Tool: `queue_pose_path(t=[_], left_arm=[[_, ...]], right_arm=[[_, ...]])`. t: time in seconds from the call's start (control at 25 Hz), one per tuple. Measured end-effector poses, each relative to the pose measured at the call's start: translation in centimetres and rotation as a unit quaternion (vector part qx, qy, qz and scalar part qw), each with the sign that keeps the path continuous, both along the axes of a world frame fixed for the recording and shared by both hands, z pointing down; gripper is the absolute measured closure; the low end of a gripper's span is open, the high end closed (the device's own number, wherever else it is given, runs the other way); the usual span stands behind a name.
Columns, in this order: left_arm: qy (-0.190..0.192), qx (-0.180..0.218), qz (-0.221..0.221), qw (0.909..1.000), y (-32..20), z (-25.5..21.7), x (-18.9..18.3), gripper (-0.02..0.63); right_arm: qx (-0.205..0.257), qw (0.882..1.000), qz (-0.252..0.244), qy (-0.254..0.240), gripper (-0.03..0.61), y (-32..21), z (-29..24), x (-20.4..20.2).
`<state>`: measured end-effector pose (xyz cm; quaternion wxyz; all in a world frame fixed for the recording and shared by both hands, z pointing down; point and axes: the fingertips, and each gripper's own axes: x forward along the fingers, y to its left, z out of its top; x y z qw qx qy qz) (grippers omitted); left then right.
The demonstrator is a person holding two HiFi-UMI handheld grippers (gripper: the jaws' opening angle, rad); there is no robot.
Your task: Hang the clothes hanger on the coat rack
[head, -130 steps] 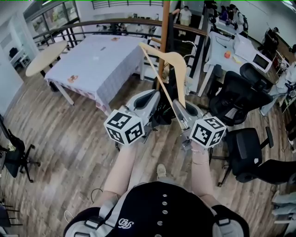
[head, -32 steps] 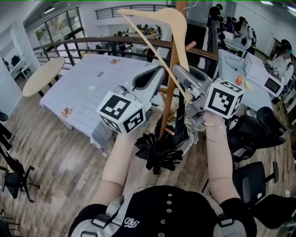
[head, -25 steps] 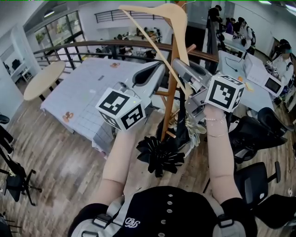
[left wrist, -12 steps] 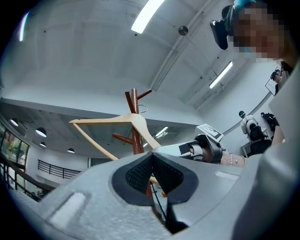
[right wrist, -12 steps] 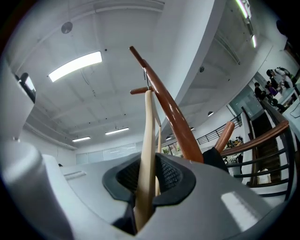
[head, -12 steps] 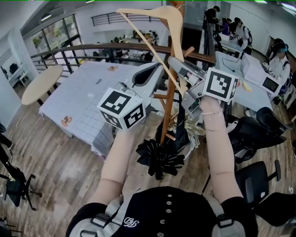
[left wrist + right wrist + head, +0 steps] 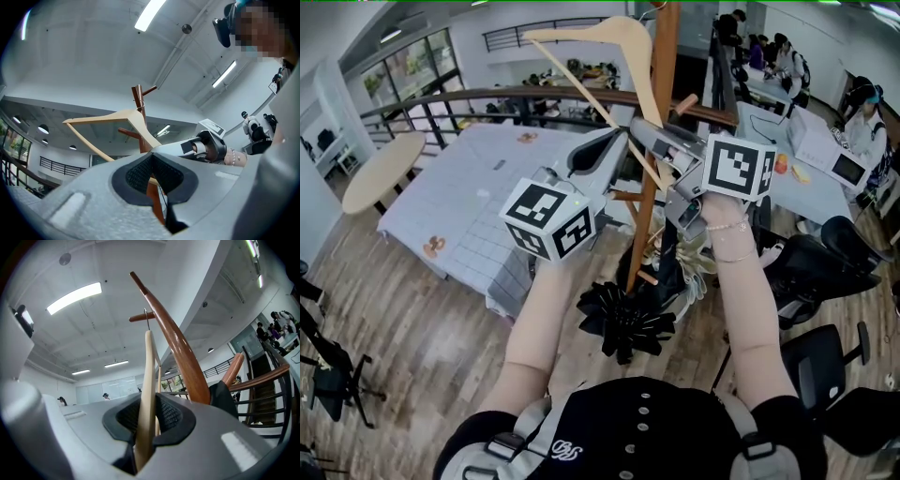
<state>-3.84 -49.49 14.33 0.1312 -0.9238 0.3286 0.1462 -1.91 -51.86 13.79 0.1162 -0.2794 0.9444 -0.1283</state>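
A pale wooden hanger (image 7: pixel 633 47) is raised high beside the brown coat rack pole (image 7: pixel 661 84). My right gripper (image 7: pixel 652 141) is shut on the hanger's lower right end; the hanger arm (image 7: pixel 147 380) runs straight up between its pads. In the right gripper view the metal hook (image 7: pixel 147 317) stands close to a short peg near the pole (image 7: pixel 178 352) top; whether it rests on the peg I cannot tell. My left gripper (image 7: pixel 614 141) is just left of the pole, jaws shut with nothing seen pinched. From it I see the hanger (image 7: pixel 112 116) against the pole (image 7: pixel 138 101).
A black folded umbrella (image 7: pixel 623 319) and dark cloth hang low on the rack. A cloth-covered table (image 7: pixel 478 178) and a curved railing (image 7: pixel 487 94) lie behind left. Office chairs (image 7: pixel 811 272) and desks with people stand at the right.
Both grippers and the hanger have shifted left in the head view. The hanger's top now sits left of the pole instead of in front of it.
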Motion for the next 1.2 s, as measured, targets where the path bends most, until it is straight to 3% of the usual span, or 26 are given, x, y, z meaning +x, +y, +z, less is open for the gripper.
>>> queue_pose_path(t=[0.32,0.56,0.76,1.04,1.2], left_arm=[[0.003,-0.011,0.001,0.9999,-0.3,0.9,0.0,0.615],[0.002,-0.02,0.005,0.9998,-0.4,1.6,0.5,0.615],[-0.002,-0.024,0.013,0.9996,0.2,2.1,1.6,0.615],[0.001,-0.028,0.021,0.9994,1.0,2.8,2.3,0.615],[0.003,-0.029,0.024,0.9993,1.7,3.1,2.6,0.615]], right_arm=[[-0.011,1.0,0.015,0.011,0.528,-0.5,1.2,0.6],[-0.024,1.0,0.01,-0.009,0.525,-0.4,1.3,0.9],[-0.014,0.999,-0.015,-0.027,0.481,0.7,0.7,0.8],[0.038,0.999,0.013,0.005,0.453,2.4,0.3,1.5],[0.047,0.999,0.013,0.0,0.436,3.5,0.1,2.0]])
